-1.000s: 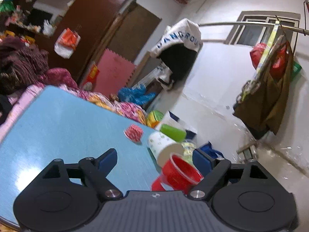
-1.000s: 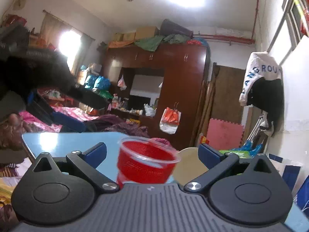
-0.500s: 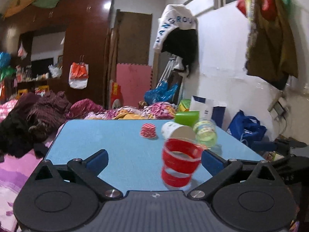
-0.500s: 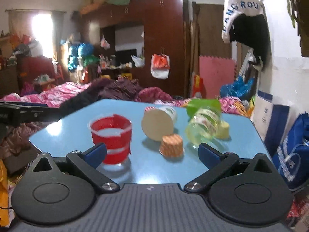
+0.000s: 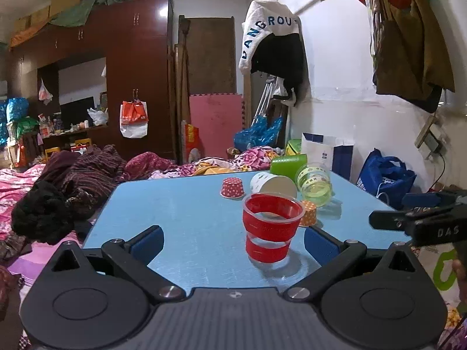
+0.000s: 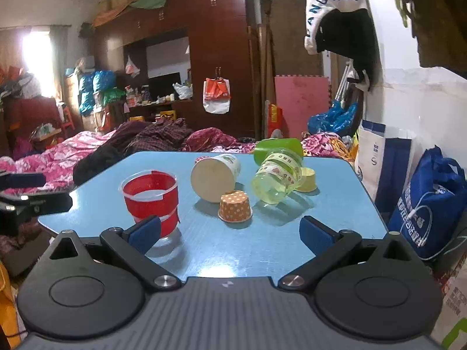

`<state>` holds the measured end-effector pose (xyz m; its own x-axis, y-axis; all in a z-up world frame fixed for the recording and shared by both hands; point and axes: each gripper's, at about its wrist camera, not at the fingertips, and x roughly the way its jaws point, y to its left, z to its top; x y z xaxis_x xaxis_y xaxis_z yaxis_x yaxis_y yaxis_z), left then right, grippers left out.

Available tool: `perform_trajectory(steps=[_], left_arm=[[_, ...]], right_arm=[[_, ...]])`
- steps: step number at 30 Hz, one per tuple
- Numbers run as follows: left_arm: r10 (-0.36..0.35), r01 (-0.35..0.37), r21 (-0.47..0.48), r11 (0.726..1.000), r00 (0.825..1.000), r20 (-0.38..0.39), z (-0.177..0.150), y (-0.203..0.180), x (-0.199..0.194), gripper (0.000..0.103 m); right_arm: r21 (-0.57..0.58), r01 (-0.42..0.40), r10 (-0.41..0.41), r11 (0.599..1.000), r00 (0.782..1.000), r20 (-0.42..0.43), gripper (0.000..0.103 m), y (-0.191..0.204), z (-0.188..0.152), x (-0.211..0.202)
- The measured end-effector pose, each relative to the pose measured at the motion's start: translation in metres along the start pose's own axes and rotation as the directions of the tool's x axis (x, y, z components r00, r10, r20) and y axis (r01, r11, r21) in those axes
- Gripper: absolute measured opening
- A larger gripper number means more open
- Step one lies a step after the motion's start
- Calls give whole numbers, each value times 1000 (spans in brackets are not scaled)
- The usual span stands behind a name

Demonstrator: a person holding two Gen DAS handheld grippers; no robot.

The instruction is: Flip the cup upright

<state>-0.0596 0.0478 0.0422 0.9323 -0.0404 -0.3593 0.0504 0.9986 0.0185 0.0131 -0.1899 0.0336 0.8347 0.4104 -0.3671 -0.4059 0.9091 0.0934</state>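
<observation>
1. At the near edge of the blue worktop (image 5: 186, 215), the left hand-held gripper (image 5: 232, 243) has its blue-padded fingers spread wide, with nothing between them but the red cup ahead.
2. The right hand-held gripper (image 6: 230, 232) is likewise spread apart and grips nothing; its left pad overlaps the red cup's base in that view, though whether they touch cannot be told.
3. Just beyond the left hand-held gripper, the red cup (image 5: 271, 227) stands upright on the worktop, mouth up, clear rim at the top; in the right wrist view it sits at the worktop's near left part (image 6: 151, 198).
4. Behind and to the right of it, an orange dotted paper cup (image 6: 235, 206) rests mouth down, apart from the red cup.
5. Further back, a white paper cup (image 6: 216, 176) lies on its side with its base facing the cameras, and a clear yellowish jar (image 6: 277, 179) with a printed band lies tilted beside it.
6. A red dotted paper cup (image 5: 232, 187) sits mouth down left of the white one, and a green cup (image 5: 287, 163) lies at the worktop's far edge.
7. Beyond the worktop is a bed (image 6: 58, 154) heaped with pink bedding and dark clothes.
</observation>
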Motion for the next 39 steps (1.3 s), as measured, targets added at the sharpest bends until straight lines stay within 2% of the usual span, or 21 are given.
perform_trajectory(steps=[5, 39], left_arm=[[6, -6, 2, 1000, 1000, -9, 2, -1, 2, 103], [2, -2, 6, 1000, 999, -50, 1, -5, 15, 103]], right_arm=[[39, -15, 15, 999, 1000, 4, 102, -6, 1, -1], [82, -66, 67, 994, 998, -10, 102, -13, -3, -2]])
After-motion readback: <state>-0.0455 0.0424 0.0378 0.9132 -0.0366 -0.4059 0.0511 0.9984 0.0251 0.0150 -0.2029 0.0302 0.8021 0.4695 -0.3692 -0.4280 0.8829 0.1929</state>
